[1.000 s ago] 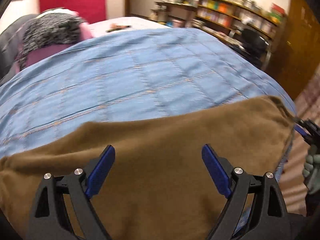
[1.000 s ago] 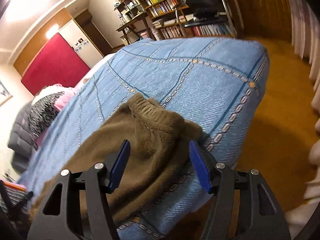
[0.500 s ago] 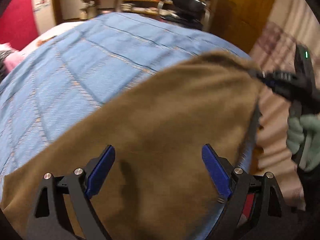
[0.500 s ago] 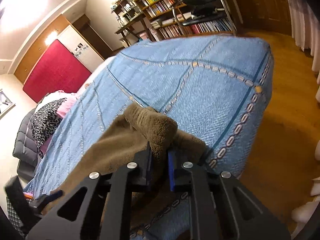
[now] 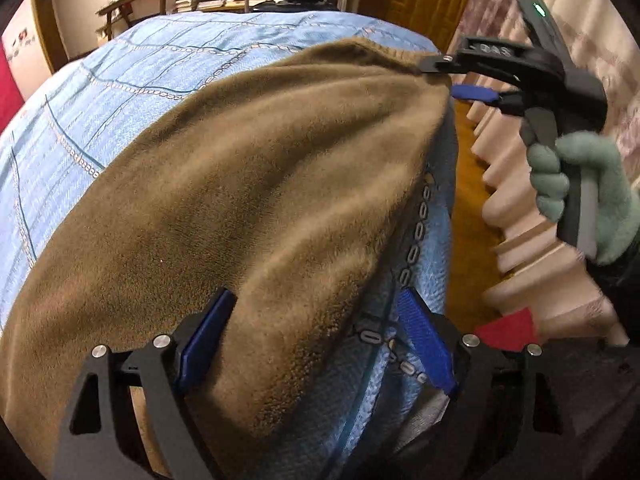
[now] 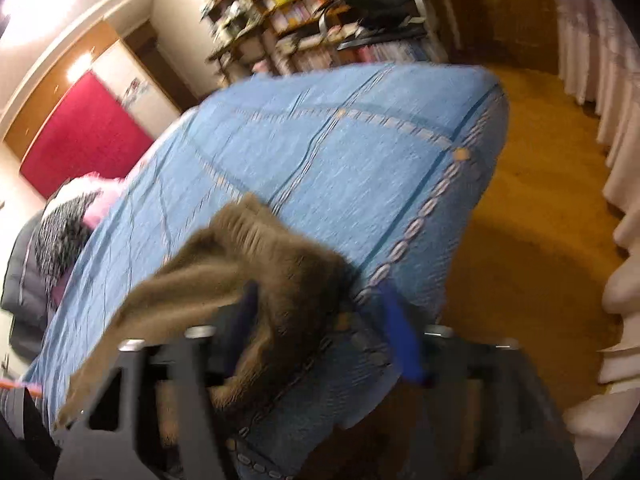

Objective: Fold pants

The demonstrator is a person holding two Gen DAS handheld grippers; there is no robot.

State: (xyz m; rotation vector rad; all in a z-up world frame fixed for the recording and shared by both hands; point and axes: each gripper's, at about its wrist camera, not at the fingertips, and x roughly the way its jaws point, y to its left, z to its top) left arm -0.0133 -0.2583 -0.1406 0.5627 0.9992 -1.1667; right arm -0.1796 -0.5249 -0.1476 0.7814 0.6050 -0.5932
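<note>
A bed under a blue quilted bedspread (image 5: pixel 168 92) fills both views, and the brown fleece pants (image 5: pixel 248 200) lie spread along its near edge, running to the near right corner where the cloth hangs a little over the side. In the right wrist view the ribbed waistband end of the pants (image 6: pixel 256 248) is bunched up at that same corner.

The left gripper (image 5: pixel 316 344) stands at the near edge with its blue-padded jaws wide apart; the lower fold of the pants lies between them, against the left pad, while the right pad sits over bare bedspread.

The right gripper (image 6: pixel 320 332), held in a green-gloved hand (image 5: pixel 588 196), has its jaws spread too, the waistband lying between them and close to the left finger; the picture is blurred, so contact cannot be told. In the left wrist view its tip touches the far corner of the pants.
</note>
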